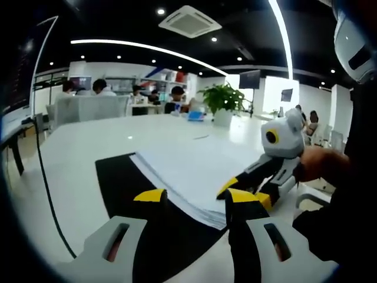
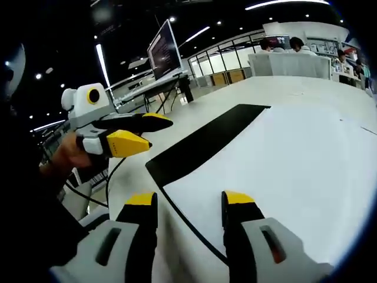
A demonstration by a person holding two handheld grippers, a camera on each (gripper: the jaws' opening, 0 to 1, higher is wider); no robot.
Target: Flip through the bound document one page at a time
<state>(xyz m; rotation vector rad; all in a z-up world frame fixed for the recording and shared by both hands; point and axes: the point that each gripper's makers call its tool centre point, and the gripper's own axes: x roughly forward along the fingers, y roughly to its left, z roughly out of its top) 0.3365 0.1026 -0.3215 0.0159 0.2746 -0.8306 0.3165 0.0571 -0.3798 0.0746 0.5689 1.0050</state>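
Your left tongs (image 1: 191,196) stand spread above the black mat (image 1: 121,177) on the white tabletop (image 1: 76,147). The bound document (image 1: 188,165), a thick white stack, lies flat there. Your right tongs (image 2: 189,200) hover spread over its blank page.

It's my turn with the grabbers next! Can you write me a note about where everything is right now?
Left tool: open, holding nothing, hovering at the near edge of the thick white stack of bound paper pages.
Right tool: open, empty, hovering over the top white page.
The stack lies flat on a black rectangular mat on the white table.
Done: no page is lifted or gripped; how many have been turned cannot be told.
Left: catch one page edge, flip it over, then repeat one page at a time.
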